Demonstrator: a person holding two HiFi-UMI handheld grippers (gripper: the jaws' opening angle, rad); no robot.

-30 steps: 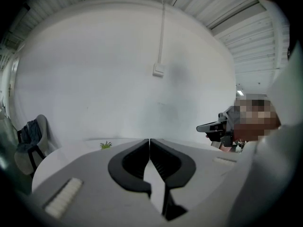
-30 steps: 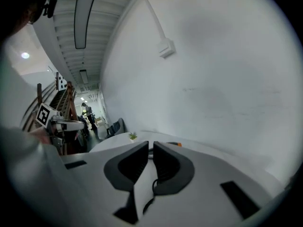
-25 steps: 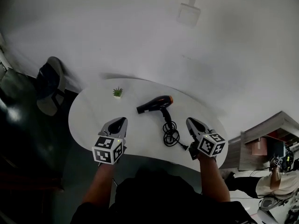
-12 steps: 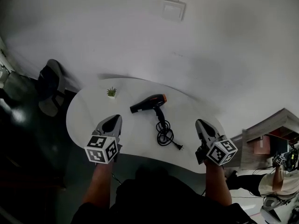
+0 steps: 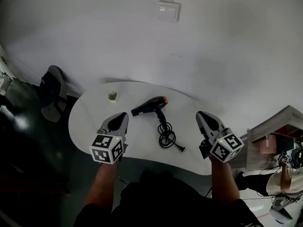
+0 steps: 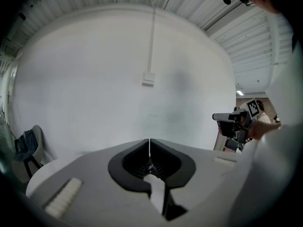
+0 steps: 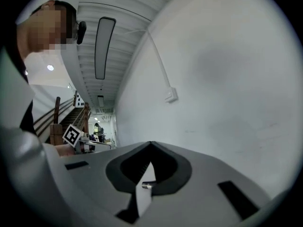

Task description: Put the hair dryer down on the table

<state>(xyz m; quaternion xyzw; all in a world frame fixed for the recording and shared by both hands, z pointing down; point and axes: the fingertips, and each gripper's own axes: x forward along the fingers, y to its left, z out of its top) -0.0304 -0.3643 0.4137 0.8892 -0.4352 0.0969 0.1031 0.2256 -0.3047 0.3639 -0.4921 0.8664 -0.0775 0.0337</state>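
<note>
one smooth white table (image 5: 90, 126) stood there, rounded in outline. two grey wedge-shaped tongs, the left gripper (image 5: 123, 116) and right gripper (image 5: 200, 114), were each pressed together on nothing. one black, orange-tipped hair dryer (image 5: 149, 105) lay mid-table between them, with one coiled cord (image 5: 165, 138) and one tiny potted plant (image 5: 112, 96).

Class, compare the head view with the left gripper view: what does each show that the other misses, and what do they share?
Only the head view shows the hair dryer lying on the table, its coiled cord and a small potted plant. Only the left gripper view shows, close up, the jaws of the left gripper, together with nothing between them, plus the ribbed ceiling. Both show the white wall box, the chair and the right gripper.
</note>
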